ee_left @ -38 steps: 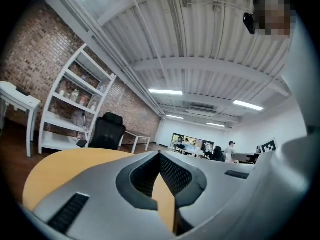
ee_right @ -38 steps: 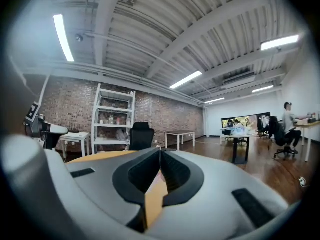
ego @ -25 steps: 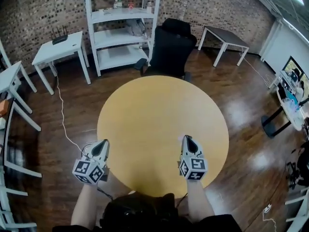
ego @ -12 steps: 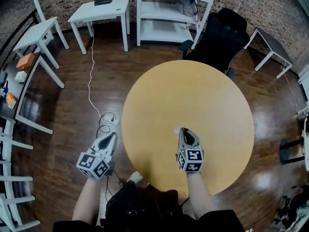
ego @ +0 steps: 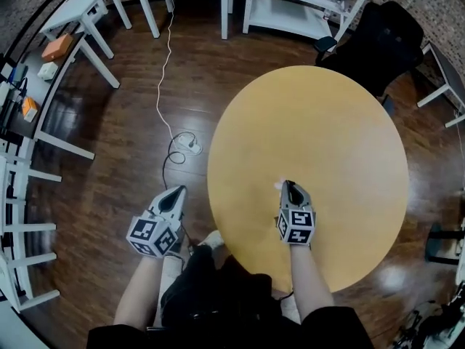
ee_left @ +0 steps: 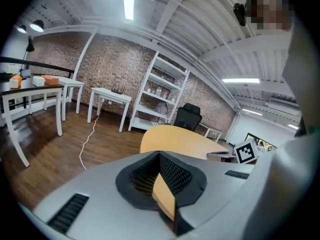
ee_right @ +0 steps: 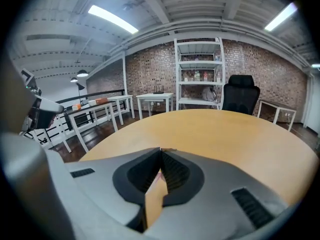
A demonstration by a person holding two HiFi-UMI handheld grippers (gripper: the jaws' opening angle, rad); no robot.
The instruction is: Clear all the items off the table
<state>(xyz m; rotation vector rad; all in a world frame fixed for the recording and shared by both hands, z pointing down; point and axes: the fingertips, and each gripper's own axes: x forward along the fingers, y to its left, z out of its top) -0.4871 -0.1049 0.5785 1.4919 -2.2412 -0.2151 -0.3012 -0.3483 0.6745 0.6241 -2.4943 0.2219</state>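
My right gripper (ego: 285, 185), jaws together and empty, hangs over the near part of the round desk (ego: 327, 115). My left gripper (ego: 176, 193), also closed, is off its left edge, above the floor (ego: 123, 129). No item shows on the desk.

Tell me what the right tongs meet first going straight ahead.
Nothing near: the right tongs point across the bare table, so the way looks free. Past its far edge, perhaps the white shelf; depth unclear.

Bright ceiling strip lights (ee_right: 112, 19); glare on floor (ego: 392, 275); fisheye edges dark, warped.
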